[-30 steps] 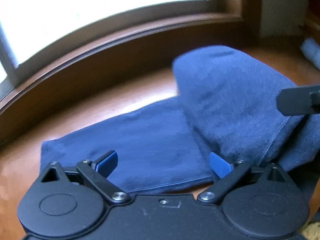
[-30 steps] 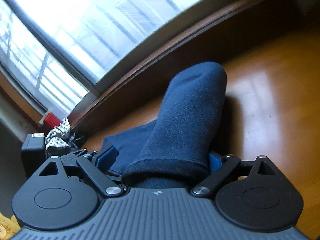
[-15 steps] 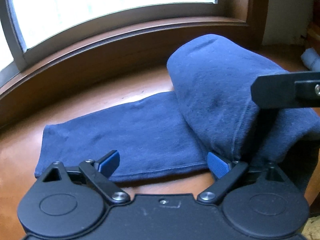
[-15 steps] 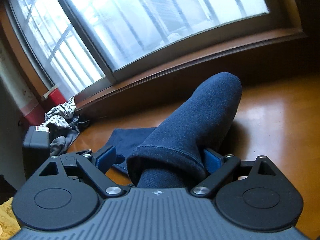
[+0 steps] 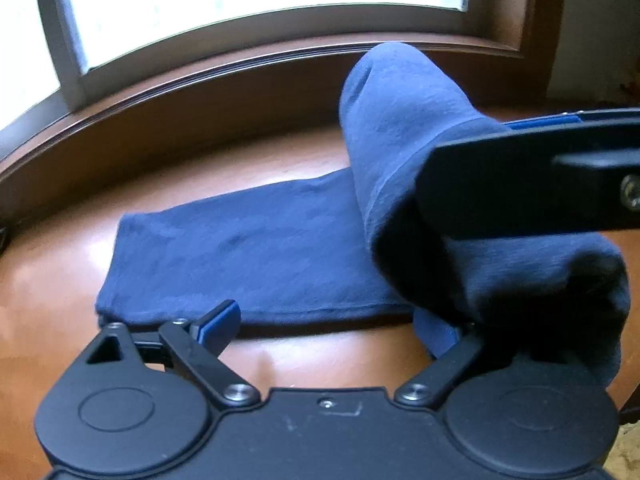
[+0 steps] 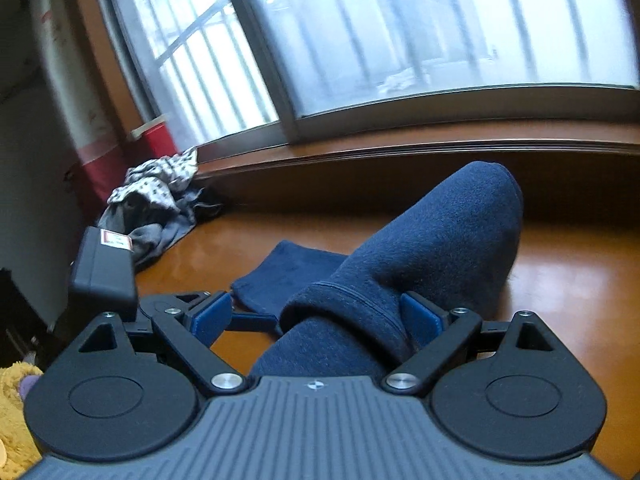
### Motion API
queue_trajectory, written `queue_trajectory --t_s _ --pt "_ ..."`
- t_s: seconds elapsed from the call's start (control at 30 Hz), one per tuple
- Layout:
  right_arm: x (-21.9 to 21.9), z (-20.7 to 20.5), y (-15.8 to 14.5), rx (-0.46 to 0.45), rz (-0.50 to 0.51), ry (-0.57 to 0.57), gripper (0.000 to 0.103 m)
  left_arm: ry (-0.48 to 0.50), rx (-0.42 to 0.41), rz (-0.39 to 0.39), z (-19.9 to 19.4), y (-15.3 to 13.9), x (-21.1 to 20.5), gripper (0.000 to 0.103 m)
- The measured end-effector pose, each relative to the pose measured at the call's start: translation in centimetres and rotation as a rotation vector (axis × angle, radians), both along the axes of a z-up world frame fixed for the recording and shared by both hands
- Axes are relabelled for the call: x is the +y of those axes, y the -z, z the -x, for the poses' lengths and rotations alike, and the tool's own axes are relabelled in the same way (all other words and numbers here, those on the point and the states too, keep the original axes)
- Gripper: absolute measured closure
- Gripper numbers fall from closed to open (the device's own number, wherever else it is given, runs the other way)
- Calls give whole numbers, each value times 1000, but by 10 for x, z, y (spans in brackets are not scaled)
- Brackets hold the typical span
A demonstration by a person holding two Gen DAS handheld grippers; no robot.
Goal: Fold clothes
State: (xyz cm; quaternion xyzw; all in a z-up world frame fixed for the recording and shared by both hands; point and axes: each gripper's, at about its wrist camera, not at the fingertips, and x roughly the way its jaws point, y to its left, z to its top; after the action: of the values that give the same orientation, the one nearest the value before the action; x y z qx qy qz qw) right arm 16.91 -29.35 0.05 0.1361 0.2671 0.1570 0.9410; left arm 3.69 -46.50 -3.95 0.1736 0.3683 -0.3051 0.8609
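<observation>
**One end of the blue garment lifted over the flat half**

We have a dark blue garment point(image 5: 256, 248) lying on the orange-brown table point(image 5: 280, 152) under the window point(image 6: 400, 40). Its left part rests flat, hem edge toward us, while the right part rises in a rounded hump and drapes back toward the tools. That hump exists because the cloth is carried up and over: the raised end has to travel across the flat half if the two are to meet.

Our right gripper point(image 6: 316, 318) has a thick bunch of that raised end between its fingers. The blue pads stand well apart, and the cloth touches the right pad while a gap shows beside the left one, so we cannot tell whether this is a clamp or just fabric resting across the tool. In the left wrist view the same tool crosses from the right as a dark bar pressed against the hump.

Our left gripper point(image 5: 332, 320) sits low at the near hem. Its left finger stands free above the table; the right one is buried under hanging cloth. The fingers are spread wide, clamping nothing we can see.

A crumpled patterned cloth point(image 6: 160, 184) lies by the window corner, well apart.

We judge the fold as mid-way: the raised end is not yet laid down.
</observation>
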Motion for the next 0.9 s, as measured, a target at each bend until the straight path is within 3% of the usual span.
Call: queue_trajectory --t_s 0.27,0.47,0.6,0.7,0.9 --pt "14 -21 8 28 -81 -114 9 -76 73 51 -6 3 27 10" --pt "22 -37 18 76 -209 -149 10 -131 42 1 -1 3 48 10" --pt "13 -29 -1 11 -268 -137 12 -165 22 19 -3 -10 66 10" --pt "1 -28 -11 -35 -221 -59 11 -138 -21 13 -2 -23 68 10" --pt "-5 -66 0 -8 -31 68 11 -64 -96 -4 14 -44 71 9"
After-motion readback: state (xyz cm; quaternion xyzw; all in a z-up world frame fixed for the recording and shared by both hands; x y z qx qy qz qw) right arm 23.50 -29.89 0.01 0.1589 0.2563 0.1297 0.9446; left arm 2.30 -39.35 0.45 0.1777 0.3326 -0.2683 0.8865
